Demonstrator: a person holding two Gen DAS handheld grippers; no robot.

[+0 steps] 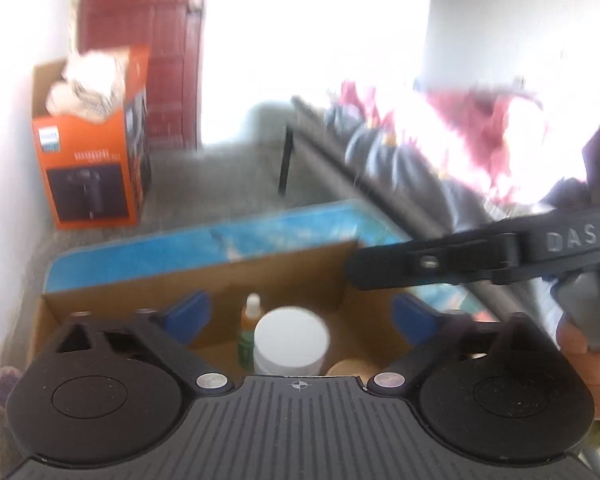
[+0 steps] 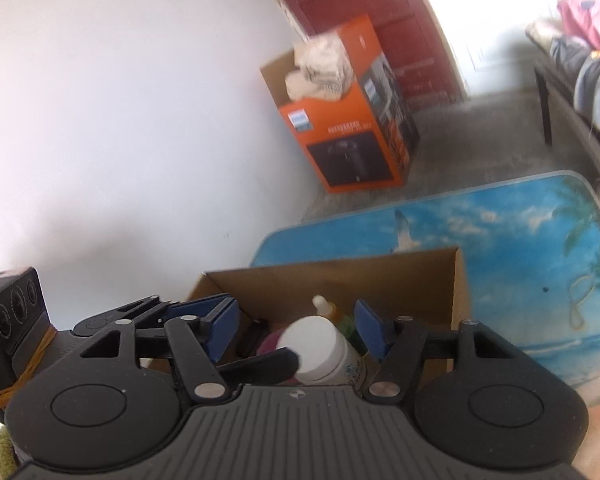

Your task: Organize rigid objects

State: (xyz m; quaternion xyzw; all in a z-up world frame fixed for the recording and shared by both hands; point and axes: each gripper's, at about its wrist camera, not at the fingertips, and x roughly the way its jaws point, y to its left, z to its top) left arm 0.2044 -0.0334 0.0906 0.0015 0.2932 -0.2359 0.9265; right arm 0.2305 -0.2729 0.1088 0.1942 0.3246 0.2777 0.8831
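Two grippers, both released. Your left gripper (image 1: 300, 312) has its blue pads (image 1: 188, 312) spread wide with nothing between them; your right gripper (image 2: 296, 332) is also parted and its pads touch nothing.

Task items sit ahead of and below both sets of fingers, inside the open cardboard box (image 1: 284, 276): a white-lidded jar (image 1: 292, 340), a small dropper bottle (image 1: 249, 332) just left of it, and a tan round object (image 1: 352, 368) at its right, partly hidden. In the right wrist view the white jar (image 2: 320, 348) lies tilted between the pads' line of sight, dropper bottle (image 2: 332, 312) just beyond it. The box rests on a beach-print table (image 2: 540, 248).

Judgement: a placing step looks finished; items are in the box and both hands are clear.

Next move calls for you to lift clear of the box walls and look for any remaining rigid item. None is visible outside the box here. View is motion-blurred; confirm before reaching.
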